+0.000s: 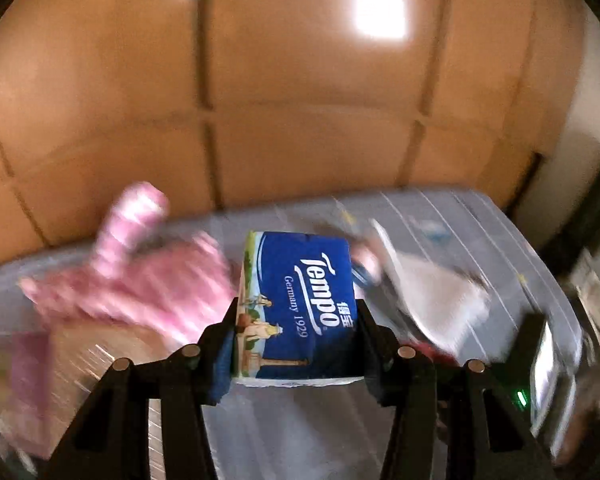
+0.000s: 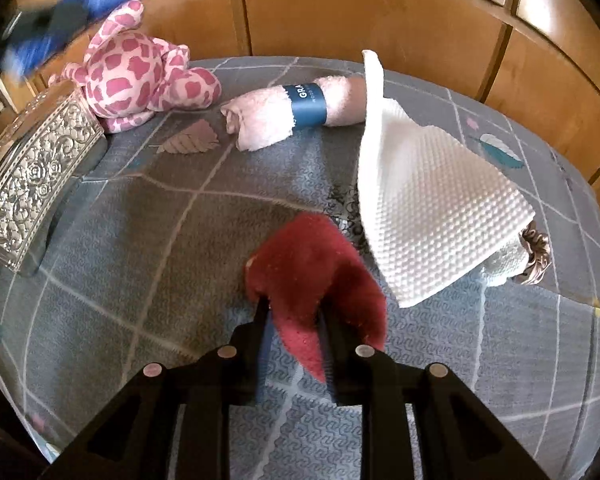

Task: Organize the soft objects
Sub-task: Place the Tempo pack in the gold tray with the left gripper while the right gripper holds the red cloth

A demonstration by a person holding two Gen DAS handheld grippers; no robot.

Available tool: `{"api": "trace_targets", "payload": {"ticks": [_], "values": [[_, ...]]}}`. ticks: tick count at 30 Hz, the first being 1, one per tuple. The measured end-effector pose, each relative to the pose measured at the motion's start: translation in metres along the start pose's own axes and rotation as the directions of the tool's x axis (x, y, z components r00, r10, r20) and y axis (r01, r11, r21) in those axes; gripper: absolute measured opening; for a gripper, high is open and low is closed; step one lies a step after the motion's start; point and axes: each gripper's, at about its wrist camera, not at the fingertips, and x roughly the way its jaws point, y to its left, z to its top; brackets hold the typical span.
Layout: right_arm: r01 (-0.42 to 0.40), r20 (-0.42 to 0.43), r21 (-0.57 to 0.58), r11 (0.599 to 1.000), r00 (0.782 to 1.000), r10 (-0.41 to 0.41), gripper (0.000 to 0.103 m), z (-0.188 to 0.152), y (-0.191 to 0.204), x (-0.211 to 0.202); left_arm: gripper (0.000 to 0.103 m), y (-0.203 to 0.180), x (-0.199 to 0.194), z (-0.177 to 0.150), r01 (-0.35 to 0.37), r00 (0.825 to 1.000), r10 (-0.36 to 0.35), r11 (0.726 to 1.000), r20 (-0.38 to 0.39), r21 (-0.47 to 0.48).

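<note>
The left gripper [image 1: 296, 320] was clamped across a light, compressible tissue pack [image 1: 300, 300]; the right gripper [image 2: 294, 316] pinched a limp red cloth [image 2: 312, 268] just beside the white towel [image 2: 428, 208].

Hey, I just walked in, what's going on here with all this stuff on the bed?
Someone is sorting soft things on a grey patterned bedspread, a pair of tongs in each hand. The left tongs are shut on a blue Tempo tissue pack, held up in the air. The right tongs pinch a red cloth. Lying on the bed: a pink giraffe plush, a rolled pink towel, a white textured cloth and a silver embossed box.
</note>
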Motion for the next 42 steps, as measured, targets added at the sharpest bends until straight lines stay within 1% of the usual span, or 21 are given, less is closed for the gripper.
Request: {"api": "trace_targets", "payload": {"ticks": [1, 3, 5, 6, 7, 9, 10, 11, 12, 14, 17, 19, 25, 28, 30, 32, 33, 36, 39, 41, 42], "values": [[0.0, 0.0, 0.001, 1.0, 1.0, 0.0, 0.022, -0.002, -0.001, -0.002, 0.052, 0.009, -0.002, 0.008, -0.017, 1.0, 0.017, 1.0, 0.013, -0.009], [0.004, -0.002, -0.003, 1.0, 1.0, -0.004, 0.022, -0.002, -0.001, -0.002, 0.052, 0.037, -0.011, 0.025, -0.075, 0.996, 0.077, 0.996, 0.045, -0.048], [0.008, -0.002, -0.009, 1.0, 1.0, -0.008, 0.022, -0.004, 0.001, -0.003, 0.052, 0.075, -0.02, 0.037, -0.127, 0.989, 0.135, 0.984, 0.06, -0.124], [0.011, -0.002, -0.012, 1.0, 1.0, -0.011, 0.022, -0.004, 0.002, -0.003, 0.052, 0.098, -0.028, 0.039, -0.145, 0.985, 0.158, 0.974, 0.063, -0.176], [0.014, -0.002, -0.015, 1.0, 1.0, -0.014, 0.022, -0.003, 0.003, -0.002, 0.052, 0.111, -0.036, 0.037, -0.155, 0.983, 0.172, 0.966, 0.069, -0.207], [0.021, 0.0, -0.022, 1.0, 1.0, -0.021, 0.022, -0.004, 0.005, -0.002, 0.052, 0.15, -0.054, 0.03, -0.204, 0.969, 0.235, 0.939, 0.082, -0.276], [0.023, 0.0, -0.026, 0.999, 1.0, -0.023, 0.022, -0.005, 0.005, -0.001, 0.052, 0.164, -0.06, 0.026, -0.218, 0.964, 0.252, 0.93, 0.083, -0.295], [0.024, 0.001, -0.027, 0.999, 1.0, -0.024, 0.022, -0.005, 0.006, -0.001, 0.052, 0.185, -0.07, 0.018, -0.238, 0.957, 0.278, 0.914, 0.083, -0.328], [0.025, 0.001, -0.027, 0.999, 1.0, -0.025, 0.022, -0.005, 0.006, -0.001, 0.052, 0.195, -0.075, 0.012, -0.249, 0.953, 0.292, 0.906, 0.08, -0.342], [0.028, 0.003, -0.03, 0.999, 1.0, -0.028, 0.022, -0.005, 0.007, -0.001, 0.052, 0.224, -0.089, -0.007, -0.284, 0.941, 0.332, 0.881, 0.067, -0.379], [0.03, 0.004, -0.03, 0.999, 1.0, -0.03, 0.022, -0.006, 0.008, 0.0, 0.052, 0.258, -0.103, -0.039, -0.316, 0.93, 0.366, 0.845, 0.036, -0.431], [0.031, 0.007, -0.029, 0.999, 1.0, -0.03, 0.022, -0.007, 0.008, 0.0, 0.052, 0.27, -0.113, -0.063, -0.336, 0.922, 0.386, 0.823, 0.017, -0.459], [0.048, 0.018, -0.038, 0.998, 0.999, -0.048, 0.022, -0.012, 0.014, 0.001, 0.052, 0.305, -0.143, -0.136, -0.346, 0.915, 0.402, 0.756, -0.022, -0.556], [0.057, 0.025, -0.041, 0.998, 0.998, -0.056, 0.022, -0.014, 0.017, 0.001, 0.052, 0.317, -0.16, -0.175, -0.345, 0.914, 0.404, 0.713, -0.044, -0.611], [0.065, 0.029, -0.045, 0.997, 0.998, -0.064, 0.022, -0.014, 0.018, 0.001, 0.052, 0.319, -0.17, -0.194, -0.344, 0.913, 0.404, 0.694, -0.052, -0.633], [0.067, 0.031, -0.037, 0.997, 0.997, -0.065, 0.022, -0.014, 0.018, 0.001, 0.052, 0.316, -0.181, -0.217, -0.345, 0.912, 0.407, 0.684, -0.057, -0.643], [0.068, 0.032, -0.034, 0.997, 0.997, -0.066, 0.022, -0.015, 0.018, 0.001, 0.052, 0.314, -0.185, -0.226, -0.341, 0.914, 0.402, 0.683, -0.057, -0.646], [0.077, 0.035, -0.024, 0.997, 0.996, -0.076, 0.022, -0.016, 0.02, 0.0, 0.052, 0.299, -0.188, -0.251, -0.325, 0.926, 0.371, 0.694, -0.068, -0.642], [0.09, 0.033, -0.007, 0.996, 0.995, -0.09, 0.022, -0.017, 0.023, -0.001, 0.052, 0.283, -0.179, -0.263, -0.31, 0.938, 0.34, 0.724, -0.073, -0.616], [0.1, 0.03, -0.005, 0.995, 0.995, -0.1, 0.022, -0.017, 0.024, -0.001, 0.052, 0.276, -0.163, -0.263, -0.285, 0.951, 0.296, 0.744, -0.084, -0.605], [0.106, 0.028, -0.003, 0.994, 0.994, -0.105, 0.022, -0.017, 0.024, -0.002, 0.052, 0.273, -0.16, -0.262, -0.285, 0.952, 0.293, 0.746, -0.088, -0.602]]}}
